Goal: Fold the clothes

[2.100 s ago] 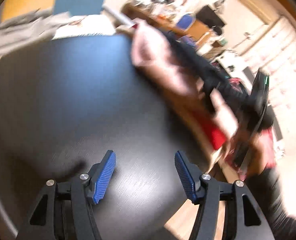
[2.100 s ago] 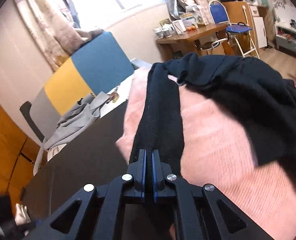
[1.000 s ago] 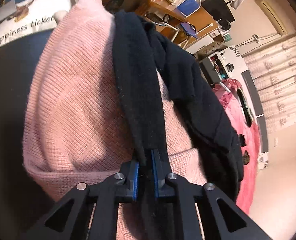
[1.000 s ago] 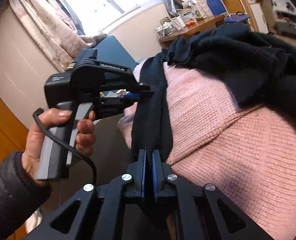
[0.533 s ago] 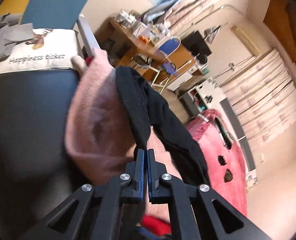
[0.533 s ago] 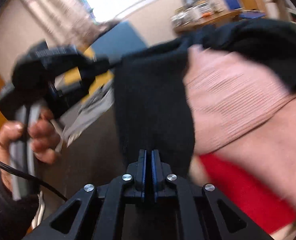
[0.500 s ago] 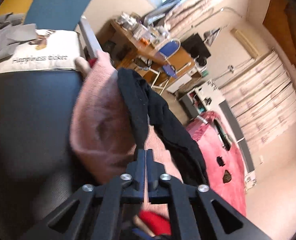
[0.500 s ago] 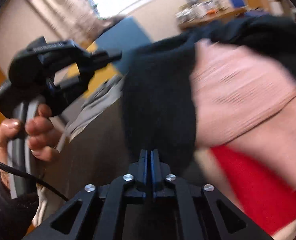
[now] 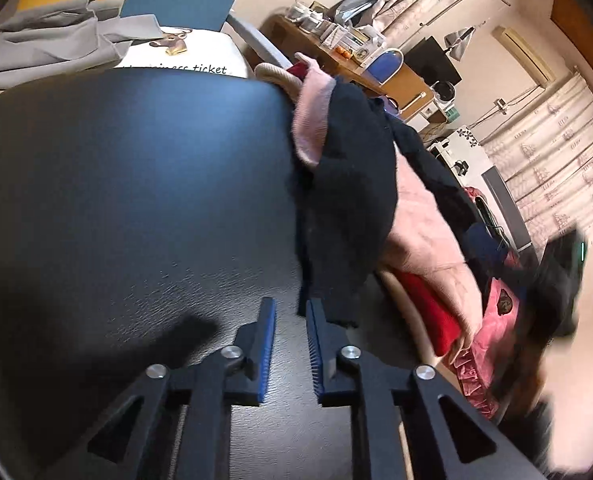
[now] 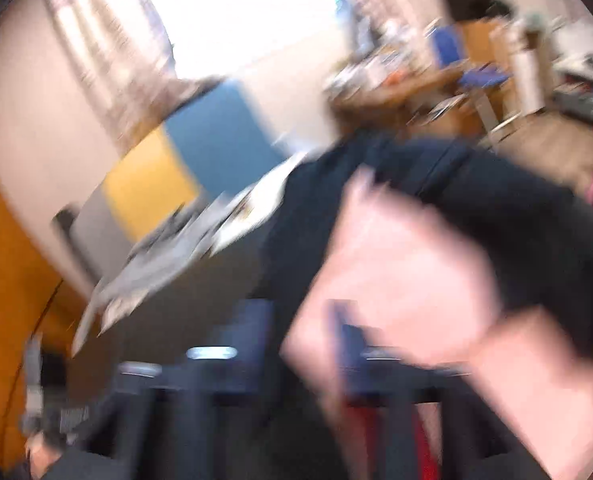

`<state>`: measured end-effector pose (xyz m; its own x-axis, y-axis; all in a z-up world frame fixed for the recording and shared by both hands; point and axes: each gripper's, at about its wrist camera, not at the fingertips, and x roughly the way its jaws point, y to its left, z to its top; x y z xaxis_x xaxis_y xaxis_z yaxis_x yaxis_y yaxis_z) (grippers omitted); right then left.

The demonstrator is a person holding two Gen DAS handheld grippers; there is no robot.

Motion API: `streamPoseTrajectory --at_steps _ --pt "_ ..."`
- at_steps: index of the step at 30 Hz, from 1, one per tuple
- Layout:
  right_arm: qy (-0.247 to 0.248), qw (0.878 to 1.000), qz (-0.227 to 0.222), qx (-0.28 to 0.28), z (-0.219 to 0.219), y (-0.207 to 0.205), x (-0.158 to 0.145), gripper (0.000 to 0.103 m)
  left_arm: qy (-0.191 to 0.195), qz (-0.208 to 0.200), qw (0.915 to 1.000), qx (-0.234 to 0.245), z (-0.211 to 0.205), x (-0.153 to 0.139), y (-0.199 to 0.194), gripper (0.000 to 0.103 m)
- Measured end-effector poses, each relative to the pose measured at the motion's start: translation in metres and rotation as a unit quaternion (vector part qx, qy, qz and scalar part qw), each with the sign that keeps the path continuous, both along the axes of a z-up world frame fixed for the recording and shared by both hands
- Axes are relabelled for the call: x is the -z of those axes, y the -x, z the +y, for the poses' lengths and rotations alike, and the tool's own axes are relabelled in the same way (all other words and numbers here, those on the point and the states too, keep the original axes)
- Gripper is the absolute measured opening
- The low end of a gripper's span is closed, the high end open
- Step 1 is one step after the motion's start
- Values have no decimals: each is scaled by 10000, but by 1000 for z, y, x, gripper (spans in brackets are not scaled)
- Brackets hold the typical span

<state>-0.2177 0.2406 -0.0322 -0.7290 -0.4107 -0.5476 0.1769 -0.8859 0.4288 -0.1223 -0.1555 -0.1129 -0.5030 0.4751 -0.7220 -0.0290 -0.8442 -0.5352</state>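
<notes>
Both grippers, left gripper (image 9: 290,340) and right gripper (image 10: 300,344), have released the black garment (image 9: 348,208).

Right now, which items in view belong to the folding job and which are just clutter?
Job:
- black garment, on the pile by the left gripper
- pink sweater
- red garment
- black table

Lying about:
- grey cloth
- printed white cushion
- wooden desk, blue chair
</notes>
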Motion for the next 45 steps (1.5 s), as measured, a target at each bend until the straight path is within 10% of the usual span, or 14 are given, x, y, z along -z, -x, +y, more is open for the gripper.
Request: streamPoseTrajectory --at_steps 5,8,14,18,28,33,37,45 --pt "816 9941 -466 549 60 86 -2 86 -154 -99 9996 216 9 10 15 18" --pt "1239 9839 -846 966 77 115 23 67 -288 -218 9991 217 15 22 23 18" --pt "1301 9806 -960 1113 84 133 38 53 363 87 9980 502 39 25 38 21" --pt "1041 9835 -1030 1062 76 139 43 6 795 338 9931 789 71 22 58 23" --pt "2415 9681 -589 -328 19 80 43 5 1943 131 9729 1244 118 36 55 27" --pt "2821 9494 -629 -1231 -52 27 49 5 1251 -199 9893 720 59 36 17 22" --pt "3291 9281 -855 -1517 -83 -22 66 5 -291 -89 9991 308 -2 25 -20 24" --pt "3602 9006 -1689 -1749 -121 -111 116 1 -2243 -161 9744 -36 -24 25 -44 45"
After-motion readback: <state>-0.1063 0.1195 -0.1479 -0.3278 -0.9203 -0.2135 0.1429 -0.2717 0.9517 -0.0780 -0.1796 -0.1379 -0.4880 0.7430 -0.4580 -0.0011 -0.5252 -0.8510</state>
